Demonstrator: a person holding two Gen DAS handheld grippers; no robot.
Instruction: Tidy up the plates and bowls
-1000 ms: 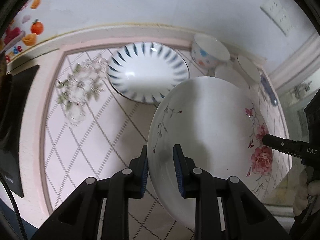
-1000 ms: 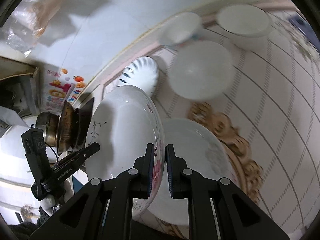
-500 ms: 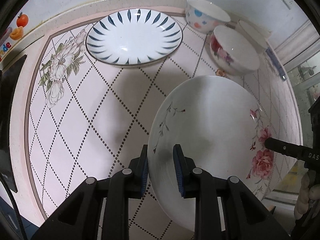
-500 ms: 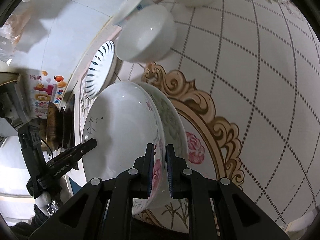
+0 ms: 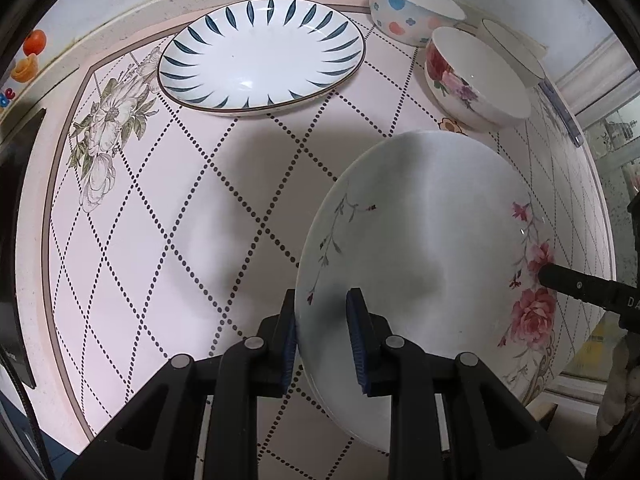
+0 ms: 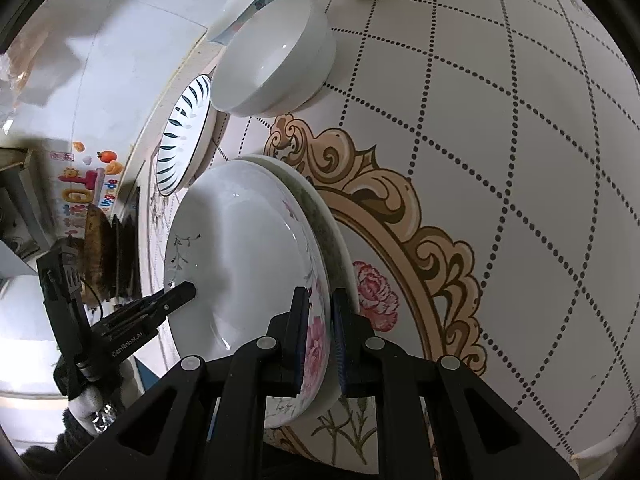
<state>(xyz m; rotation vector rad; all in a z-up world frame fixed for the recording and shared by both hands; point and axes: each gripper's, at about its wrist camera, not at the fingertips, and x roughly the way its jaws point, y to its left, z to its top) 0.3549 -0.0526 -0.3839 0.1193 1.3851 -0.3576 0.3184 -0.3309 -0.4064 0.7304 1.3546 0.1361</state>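
Item: rose plate (image 5: 432, 232), white, pink blossoms on one side. You hold it by opposite rims. Your left gripper (image 5: 322, 330) is clamped on the near rim at lower centre of the left view; your right gripper (image 6: 320, 334) is clamped on the rose-painted rim at lower centre of the right view.

Position: low over the table (image 5: 160, 220), tilted. In the right view a second plate (image 6: 340, 248) lies directly beneath it, rims close; contact cannot be judged.

Neighbours: blue-leaf plate (image 5: 260, 54) at upper centre of the left view, well apart. Rose bowl (image 5: 476, 80) just beyond the far rim, upper right. Dotted bowl (image 5: 412, 8) and plain white bowl (image 5: 514, 50) behind it.

Room: bare tabletop fills the left half of the left view. Table edge runs near the right side. Judgement: lower straight down and keep the far rim off the rose bowl.
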